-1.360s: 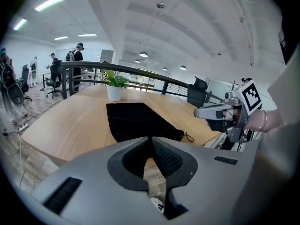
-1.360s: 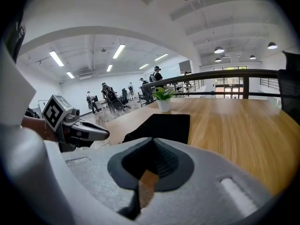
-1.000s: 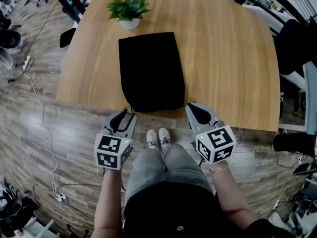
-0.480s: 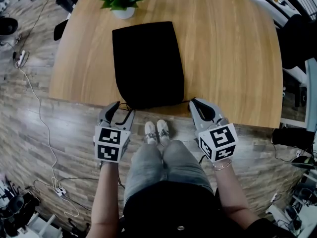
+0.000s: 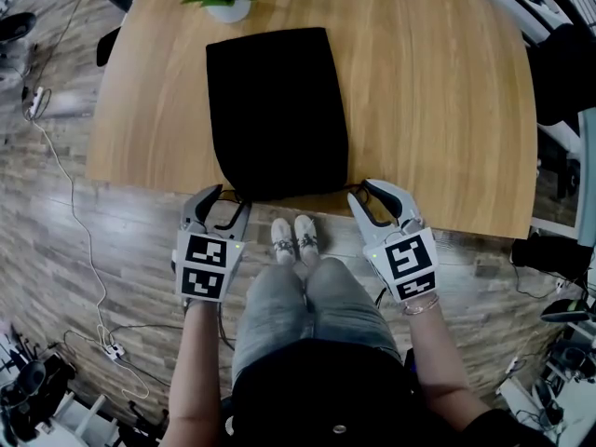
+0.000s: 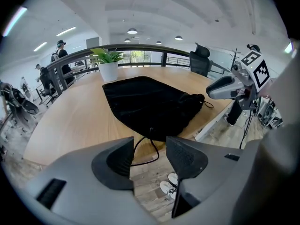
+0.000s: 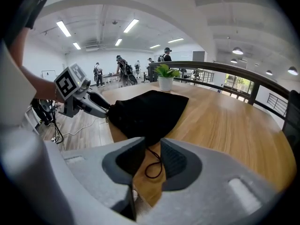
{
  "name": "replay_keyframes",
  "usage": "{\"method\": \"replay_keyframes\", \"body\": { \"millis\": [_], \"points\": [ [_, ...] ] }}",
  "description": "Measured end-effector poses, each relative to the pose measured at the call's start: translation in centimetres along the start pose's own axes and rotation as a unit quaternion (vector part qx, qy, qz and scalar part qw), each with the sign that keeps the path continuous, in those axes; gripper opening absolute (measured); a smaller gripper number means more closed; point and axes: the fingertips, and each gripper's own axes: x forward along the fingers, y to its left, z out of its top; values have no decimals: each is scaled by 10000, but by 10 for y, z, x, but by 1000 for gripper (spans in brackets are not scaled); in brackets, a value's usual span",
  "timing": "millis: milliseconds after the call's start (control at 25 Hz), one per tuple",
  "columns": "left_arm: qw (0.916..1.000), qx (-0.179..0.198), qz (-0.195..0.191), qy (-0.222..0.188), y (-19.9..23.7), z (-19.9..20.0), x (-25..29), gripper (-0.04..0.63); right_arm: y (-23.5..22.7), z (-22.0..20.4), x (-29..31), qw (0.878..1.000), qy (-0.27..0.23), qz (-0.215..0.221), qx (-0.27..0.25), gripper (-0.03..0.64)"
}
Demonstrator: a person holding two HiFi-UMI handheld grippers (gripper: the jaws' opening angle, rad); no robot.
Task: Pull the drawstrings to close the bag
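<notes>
Head view: black bag flat on worktop, mouth just ahead of both tools. Left tool spread wide, right tool just opening, drawstring loops between jaws, unpinched. Soft, light, limp: best gripped at those loops

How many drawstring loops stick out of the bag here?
2. One loop hangs at the bag's near left corner, before the left gripper; the other loop is at its near right corner, before the right gripper.
</notes>
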Motion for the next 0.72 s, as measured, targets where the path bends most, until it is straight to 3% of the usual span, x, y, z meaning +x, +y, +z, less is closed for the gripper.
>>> {"method": "replay_keyframes", "body": {
  "millis": [360, 600, 720],
  "points": [
    [9997, 155, -175, 78, -3, -6, 0, 209, 13, -7, 5, 9981, 96, 489, -357, 98],
    [9982, 479, -312, 166, -5, -7, 1, 203, 10, -15, 14, 9895, 525, 367, -1295, 100],
    [9971, 662, -325, 205, -4, -10, -1, 145, 10, -18, 19, 9848, 640, 343, -1575, 100]
  ]
}}
